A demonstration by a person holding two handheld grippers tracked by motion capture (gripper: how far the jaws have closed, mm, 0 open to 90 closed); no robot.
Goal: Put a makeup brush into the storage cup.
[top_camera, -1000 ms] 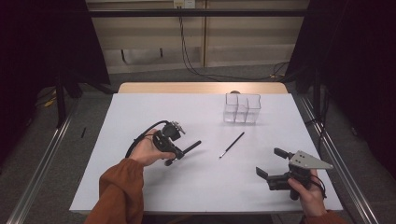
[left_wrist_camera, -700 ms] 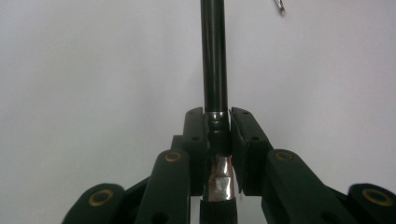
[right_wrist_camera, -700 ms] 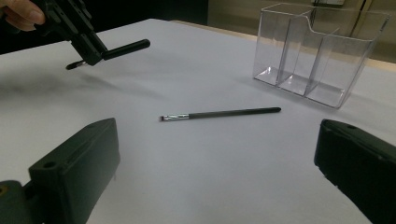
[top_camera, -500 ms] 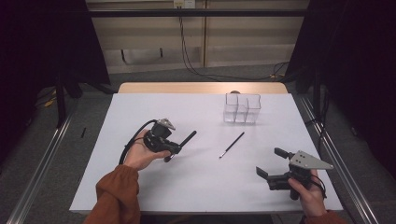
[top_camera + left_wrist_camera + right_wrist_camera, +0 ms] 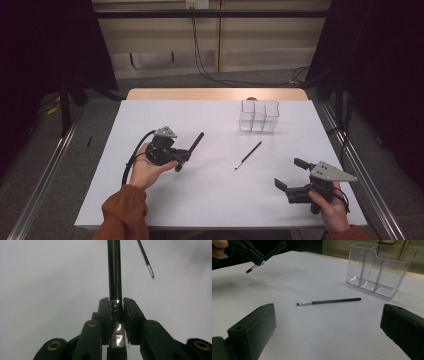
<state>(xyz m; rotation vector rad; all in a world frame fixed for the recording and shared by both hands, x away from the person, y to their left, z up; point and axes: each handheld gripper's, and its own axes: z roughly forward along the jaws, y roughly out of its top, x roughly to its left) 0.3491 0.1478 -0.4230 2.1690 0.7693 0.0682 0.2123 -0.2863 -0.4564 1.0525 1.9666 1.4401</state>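
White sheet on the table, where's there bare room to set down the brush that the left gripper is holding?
The sheet is bare along its left edge, at its back left corner beside the clear organizer, and at the front between the left gripper and right gripper. It is tighter mid-right, where the thin brush lies in front of the organizer.

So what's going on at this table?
A person holds a two-jaw gripper in each hand over a white table. The left gripper is shut on a thick black makeup brush, lifted off the surface. The right gripper hangs open near the table's edge. A thin brush lies between them, and a clear divided organizer stands empty farther back.
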